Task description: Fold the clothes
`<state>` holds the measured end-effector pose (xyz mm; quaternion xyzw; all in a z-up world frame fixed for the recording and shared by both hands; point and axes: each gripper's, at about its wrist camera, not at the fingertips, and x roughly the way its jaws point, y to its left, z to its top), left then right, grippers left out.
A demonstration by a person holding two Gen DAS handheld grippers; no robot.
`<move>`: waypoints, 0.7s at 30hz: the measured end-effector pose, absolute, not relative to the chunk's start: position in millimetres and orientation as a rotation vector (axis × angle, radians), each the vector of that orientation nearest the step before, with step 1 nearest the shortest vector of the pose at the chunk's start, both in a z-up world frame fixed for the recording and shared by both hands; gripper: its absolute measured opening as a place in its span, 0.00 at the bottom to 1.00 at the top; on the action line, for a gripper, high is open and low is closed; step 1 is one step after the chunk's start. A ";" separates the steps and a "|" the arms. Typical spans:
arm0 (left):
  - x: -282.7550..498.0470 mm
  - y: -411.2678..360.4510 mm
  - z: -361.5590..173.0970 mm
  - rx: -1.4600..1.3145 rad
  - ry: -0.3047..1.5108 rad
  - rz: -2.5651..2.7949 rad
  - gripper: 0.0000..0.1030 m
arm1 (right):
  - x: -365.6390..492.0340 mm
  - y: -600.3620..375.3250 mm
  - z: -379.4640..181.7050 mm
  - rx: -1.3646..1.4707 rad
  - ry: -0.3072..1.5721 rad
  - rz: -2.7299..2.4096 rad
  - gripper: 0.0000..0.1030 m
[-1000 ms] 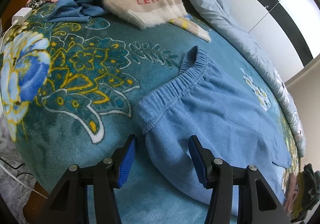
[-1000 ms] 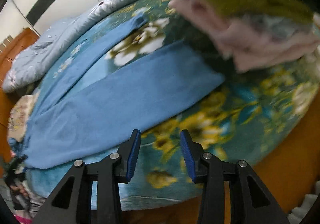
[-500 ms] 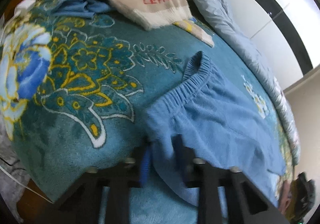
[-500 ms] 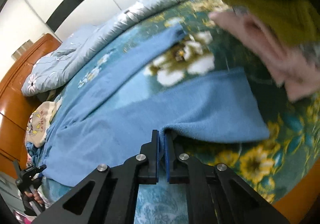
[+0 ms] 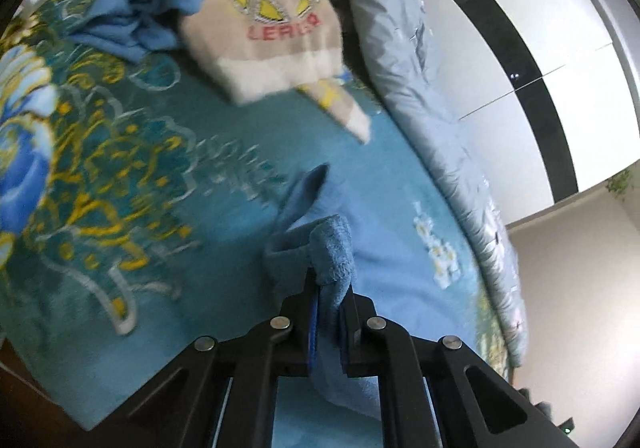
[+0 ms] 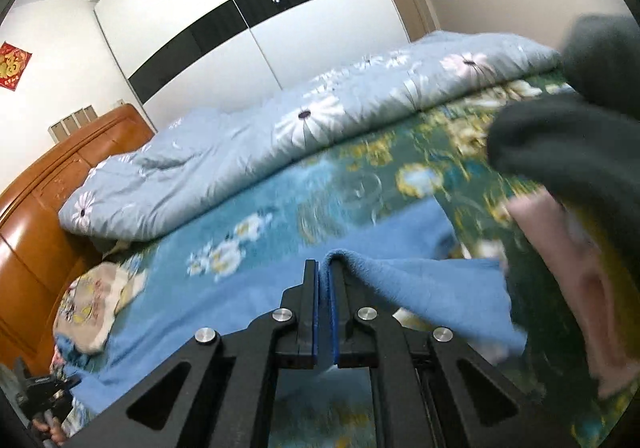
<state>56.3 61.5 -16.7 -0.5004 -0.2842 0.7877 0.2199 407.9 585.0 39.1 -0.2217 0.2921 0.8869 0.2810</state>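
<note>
Both grippers have closed on the blue trousers and lifted their near edge since a second ago.

Left gripper (image 5: 327, 322) has its fingers pinched on the waistband of the trousers (image 5: 384, 260); right gripper (image 6: 324, 322) has its fingers nearly together on a leg hem. Between them the trousers lie spread along the bed (image 5: 120, 176), one leg reaching toward the far quilt (image 6: 248, 144). A fold looks under way but not laid. At the left, a jumper (image 5: 276, 20) and a blue garment (image 5: 152, 20) lie crumpled; a stack (image 6: 572, 260) sits right.
</note>
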 end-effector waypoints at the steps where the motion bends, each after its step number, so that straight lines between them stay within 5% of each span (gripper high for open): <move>1: 50.7 65.8 -13.7 -1.381 -0.793 2.174 0.08 | 399.0 591.3 40.9 -0.585 0.768 2.367 0.04; 10: -10.4 115.0 -21.9 -1.469 -0.744 2.155 0.08 | 326.4 655.4 22.6 -0.703 0.689 2.254 0.03; 21: -6.7 121.6 -36.4 -1.495 -0.686 2.200 0.09 | 289.9 620.3 -7.6 -0.968 0.592 2.386 0.05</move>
